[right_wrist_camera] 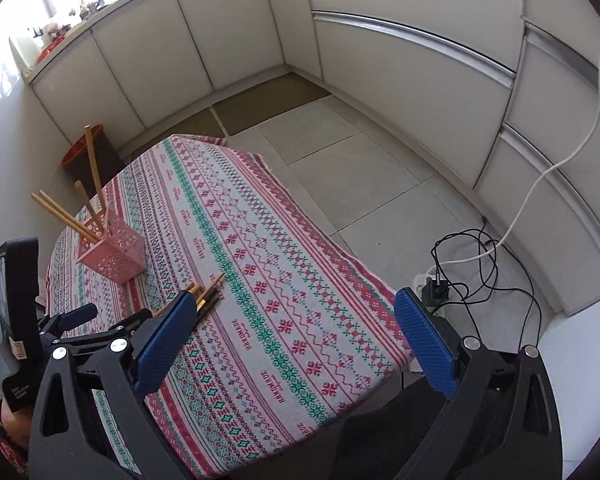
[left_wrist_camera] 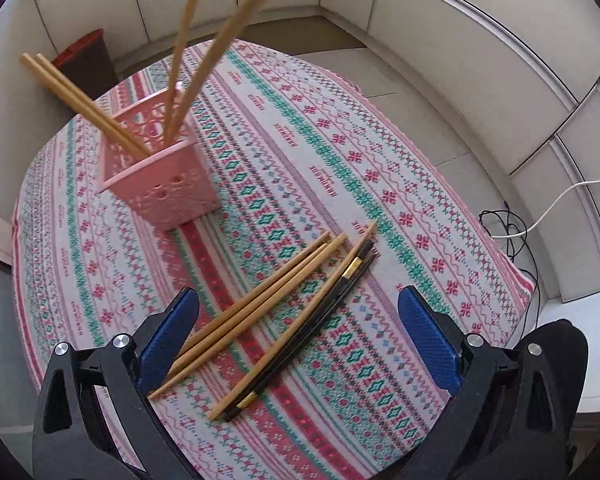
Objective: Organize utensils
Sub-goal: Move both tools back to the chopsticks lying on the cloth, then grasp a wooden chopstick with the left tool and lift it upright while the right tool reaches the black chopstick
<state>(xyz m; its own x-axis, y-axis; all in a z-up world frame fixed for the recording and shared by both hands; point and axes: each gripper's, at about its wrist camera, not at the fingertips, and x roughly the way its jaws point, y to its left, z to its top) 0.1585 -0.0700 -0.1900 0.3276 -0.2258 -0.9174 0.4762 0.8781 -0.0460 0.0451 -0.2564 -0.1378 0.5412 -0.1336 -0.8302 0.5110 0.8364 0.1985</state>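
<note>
A pink perforated holder stands on the patterned tablecloth and holds several wooden chopsticks leaning out of it. A loose pile of wooden chopsticks and a black pair with gold bands lies on the cloth, between and just ahead of my open, empty left gripper. In the right wrist view the holder is at far left and the pile lies by my left finger. My right gripper is open and empty above the table's near right part. The left gripper's body shows at lower left.
The table's right edge drops to a tiled floor with a power strip and cables. A brown bin with a red rim stands beyond the far corner. White cabinets surround the area.
</note>
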